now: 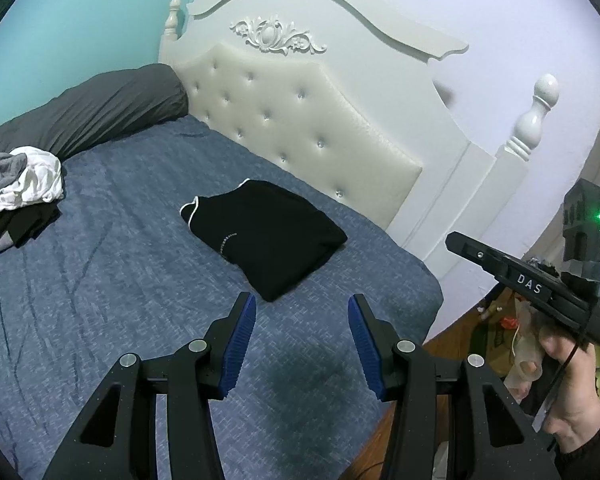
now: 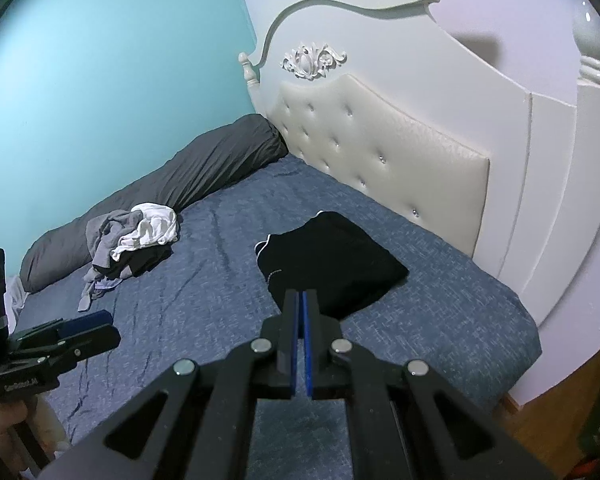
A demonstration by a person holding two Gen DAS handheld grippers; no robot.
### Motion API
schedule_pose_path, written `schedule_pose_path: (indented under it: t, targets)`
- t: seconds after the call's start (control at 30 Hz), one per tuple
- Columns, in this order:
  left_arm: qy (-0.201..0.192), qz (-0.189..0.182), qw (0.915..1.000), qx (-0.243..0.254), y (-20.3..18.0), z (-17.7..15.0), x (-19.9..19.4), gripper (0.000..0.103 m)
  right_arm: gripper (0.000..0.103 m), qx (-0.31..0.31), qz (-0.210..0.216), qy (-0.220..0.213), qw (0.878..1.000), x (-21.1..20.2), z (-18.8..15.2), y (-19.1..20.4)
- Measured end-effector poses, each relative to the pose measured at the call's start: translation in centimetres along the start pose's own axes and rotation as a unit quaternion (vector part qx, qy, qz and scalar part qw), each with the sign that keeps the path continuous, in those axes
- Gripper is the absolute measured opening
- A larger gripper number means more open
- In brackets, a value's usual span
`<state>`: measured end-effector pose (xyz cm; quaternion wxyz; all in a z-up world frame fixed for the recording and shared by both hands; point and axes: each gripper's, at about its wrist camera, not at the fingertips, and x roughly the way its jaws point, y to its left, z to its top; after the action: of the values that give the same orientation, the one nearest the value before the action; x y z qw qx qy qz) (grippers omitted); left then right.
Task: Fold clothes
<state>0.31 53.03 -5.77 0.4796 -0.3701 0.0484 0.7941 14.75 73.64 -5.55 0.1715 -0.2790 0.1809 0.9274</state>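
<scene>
A folded black garment (image 1: 266, 234) with white trim lies flat on the blue bedspread (image 1: 112, 280) near the headboard; the right wrist view shows the black garment (image 2: 332, 260) too. My left gripper (image 1: 302, 304) hovers above the bed in front of it, jaws open, nothing between its blue pads. My right gripper (image 2: 300, 298) is held over the near edge of the garment, its blue pads shut together and empty. The right gripper (image 1: 456, 240) also shows at the right of the left wrist view, held by a hand. A heap of unfolded clothes (image 2: 136, 244), white, grey and black, lies at the far left.
A long dark grey pillow (image 2: 172, 192) runs along the turquoise wall. The white tufted headboard (image 2: 380, 160) stands behind the garment. The bed's right edge drops to a wooden floor (image 1: 456, 336) with clutter. The left gripper (image 2: 96, 326) shows at the lower left of the right wrist view.
</scene>
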Motion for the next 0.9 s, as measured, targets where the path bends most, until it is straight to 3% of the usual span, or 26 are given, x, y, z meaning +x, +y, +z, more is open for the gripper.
schedule_pose_path:
  t: [0.47, 0.67, 0.9]
  targets:
    - [-0.018, 0.014, 0.9996, 0.015, -0.6, -1.1, -3.0, 0.065, 0.003, 0.0, -0.006, -0.01, 1.0, -3.6, -1.6, 1.9]
    - [-0.027, 0.028, 0.9988, 0.028, -0.6, -1.7, -4.3, 0.074, 0.004, 0.0, -0.007, -0.009, 1.0, -4.7, -2.8, 3.0]
    - [-0.029, 0.034, 0.9983, 0.037, -0.5, -2.7, -5.3, 0.08, 0.02, 0.004, -0.004, -0.016, 1.0, -6.0, -4.0, 4.1]
